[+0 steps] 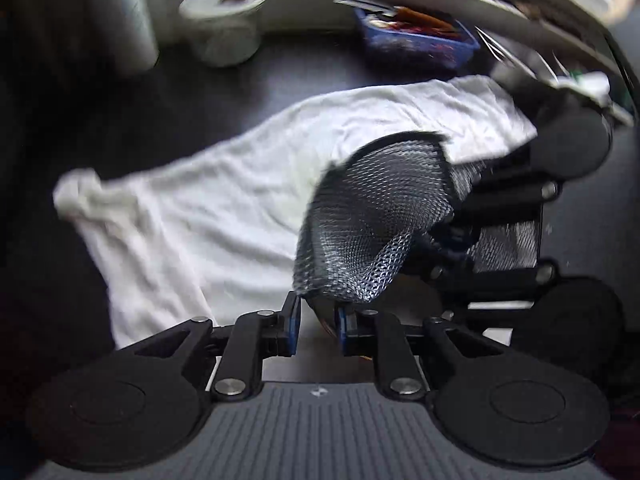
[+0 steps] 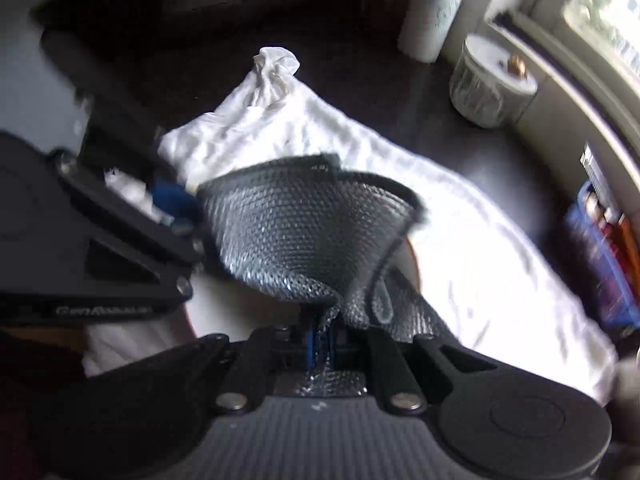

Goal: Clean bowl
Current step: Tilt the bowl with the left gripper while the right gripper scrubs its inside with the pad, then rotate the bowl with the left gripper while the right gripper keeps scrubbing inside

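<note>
My right gripper (image 2: 322,344) is shut on a silvery grey mesh scrubbing cloth (image 2: 304,232), which hangs forward over the bowl. Only a thin brown rim of the bowl (image 2: 412,260) shows past the cloth. In the left wrist view the same mesh cloth (image 1: 372,220) covers most of the bowl, and my left gripper (image 1: 318,326) is closed on the bowl's near rim (image 1: 326,320). The right gripper (image 1: 480,248) reaches in from the right. The left gripper (image 2: 172,208) shows at the left of the right wrist view.
A white towel (image 1: 224,184) lies spread on the dark counter (image 1: 280,76) under everything. At the back stand a paper towel roll (image 2: 436,8), a lidded white jar (image 2: 488,84) and a blue basket of utensils (image 1: 416,36). A window sill runs behind.
</note>
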Available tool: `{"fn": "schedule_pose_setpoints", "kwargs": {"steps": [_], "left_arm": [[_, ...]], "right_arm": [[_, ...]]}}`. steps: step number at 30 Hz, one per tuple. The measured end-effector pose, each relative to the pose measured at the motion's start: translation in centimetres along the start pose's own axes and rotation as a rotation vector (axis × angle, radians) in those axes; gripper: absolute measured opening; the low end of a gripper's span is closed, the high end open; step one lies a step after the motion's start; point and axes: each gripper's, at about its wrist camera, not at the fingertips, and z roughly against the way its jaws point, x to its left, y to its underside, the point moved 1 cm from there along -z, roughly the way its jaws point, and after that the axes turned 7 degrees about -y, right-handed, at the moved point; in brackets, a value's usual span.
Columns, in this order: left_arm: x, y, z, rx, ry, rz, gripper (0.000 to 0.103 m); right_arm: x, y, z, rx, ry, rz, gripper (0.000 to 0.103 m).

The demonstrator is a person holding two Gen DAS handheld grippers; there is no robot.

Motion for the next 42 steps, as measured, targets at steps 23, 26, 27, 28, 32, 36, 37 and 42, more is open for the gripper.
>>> {"fn": "schedule_pose_setpoints", "kwargs": {"steps": [23, 26, 27, 28, 32, 36, 37, 42], "left_arm": [[4.1, 6.6, -3.4, 0.27, 0.376, 0.89, 0.014], [3.6, 6.3, -3.0, 0.254, 0.379, 0.843, 0.013], [3.1, 5.6, -2.4, 0.227, 0.353, 0.759, 0.013], [2.6, 5.0, -1.8, 0.206, 0.317, 0.685, 0.014], [0.8, 2.6, 0.4, 0.111, 0.185, 0.374, 0.015], [0.4, 0.6, 0.3, 0.075, 0.143, 0.167, 0.015], [0.3, 0.3, 0.1, 0.068, 0.137, 0.132, 0.015], [1.8, 0.5, -0.8, 0.037, 0.088, 0.164, 0.011]], "right_arm": [[-3.2, 2.0, -1.7, -0.028, -0.315, -0.466, 0.007], [-3.8, 2.1, -1.4, -0.04, -0.345, -0.479, 0.007], [-3.5, 1.9, -1.2, -0.035, -0.306, -0.419, 0.007], [-3.1, 1.7, -0.9, -0.028, -0.258, -0.35, 0.007], [-2.8, 1.6, 0.1, -0.021, -0.15, -0.208, 0.007], [-2.9, 1.7, -0.1, -0.004, -0.117, -0.093, 0.006], [-3.0, 1.5, -0.4, -0.002, -0.099, -0.066, 0.005], [-3.3, 0.8, 0.1, -0.036, -0.069, -0.03, 0.004]]}}
